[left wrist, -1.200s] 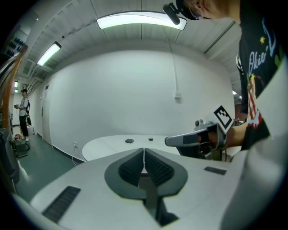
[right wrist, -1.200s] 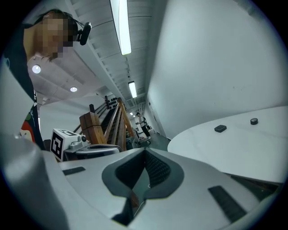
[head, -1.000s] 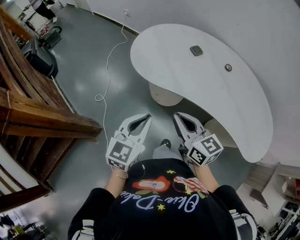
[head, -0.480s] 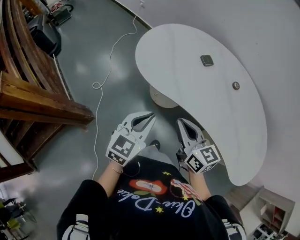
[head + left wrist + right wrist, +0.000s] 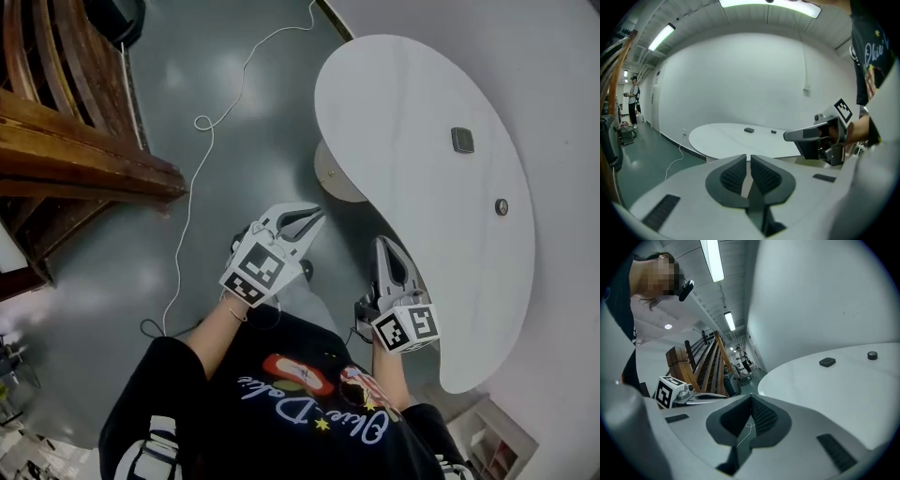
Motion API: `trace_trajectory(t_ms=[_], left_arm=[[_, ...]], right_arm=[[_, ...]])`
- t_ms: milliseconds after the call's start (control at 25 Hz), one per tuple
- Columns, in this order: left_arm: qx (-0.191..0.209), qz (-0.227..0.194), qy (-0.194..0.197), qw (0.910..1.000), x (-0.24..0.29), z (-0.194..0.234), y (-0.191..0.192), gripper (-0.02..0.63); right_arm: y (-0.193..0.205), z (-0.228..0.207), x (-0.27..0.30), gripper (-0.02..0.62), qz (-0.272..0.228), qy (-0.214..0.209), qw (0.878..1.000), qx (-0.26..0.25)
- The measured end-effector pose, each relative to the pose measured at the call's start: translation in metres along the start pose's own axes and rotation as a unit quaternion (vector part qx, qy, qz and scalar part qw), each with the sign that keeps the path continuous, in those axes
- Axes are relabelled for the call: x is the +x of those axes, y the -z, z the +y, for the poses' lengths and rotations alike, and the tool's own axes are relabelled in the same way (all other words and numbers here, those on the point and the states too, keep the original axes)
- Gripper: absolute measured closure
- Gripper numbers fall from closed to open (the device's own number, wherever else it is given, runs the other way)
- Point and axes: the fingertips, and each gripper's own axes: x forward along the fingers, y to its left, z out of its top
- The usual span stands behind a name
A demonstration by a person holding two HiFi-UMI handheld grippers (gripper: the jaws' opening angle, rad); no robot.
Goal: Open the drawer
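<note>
Head view: we're holding left gripper [image 5: 319, 214] and right gripper [image 5: 382, 243] both closed, empty; no drawer showing anywhere, so we're risking bumping the white table [image 5: 412, 103] edge at right.

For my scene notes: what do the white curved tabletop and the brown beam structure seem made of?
White curved tabletop: probably laminate or painted board; smooth, matte, no grain. Brown beam structure: likely varnished wood; streaky grain, slight sheen.
</note>
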Motion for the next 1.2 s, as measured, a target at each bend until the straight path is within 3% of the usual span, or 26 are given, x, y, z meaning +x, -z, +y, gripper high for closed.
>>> trace_trajectory(t_ms=[280, 720, 1040, 1200], left_arm=[[-0.018, 0.019, 0.002, 0.9996, 0.022, 0.037, 0.039, 0.6], [-0.073, 0.014, -0.011, 0.9972, 0.074, 0.083, 0.087, 0.6], [-0.105, 0.012, 0.003, 0.9944, 0.126, 0.091, 0.122, 0.598], [-0.123, 0.019, 0.009, 0.9922, 0.15, 0.096, 0.14, 0.53]], right_arm=[[0.032, -0.003, 0.041, 0.597, 0.023, 0.014, 0.999, 0.022], [0.089, -0.022, 0.089, 0.597, 0.059, 0.041, 0.997, 0.04], [0.119, -0.039, 0.11, 0.597, 0.076, 0.06, 0.994, 0.05], [0.129, -0.047, 0.112, 0.597, 0.077, 0.071, 0.993, 0.052]])
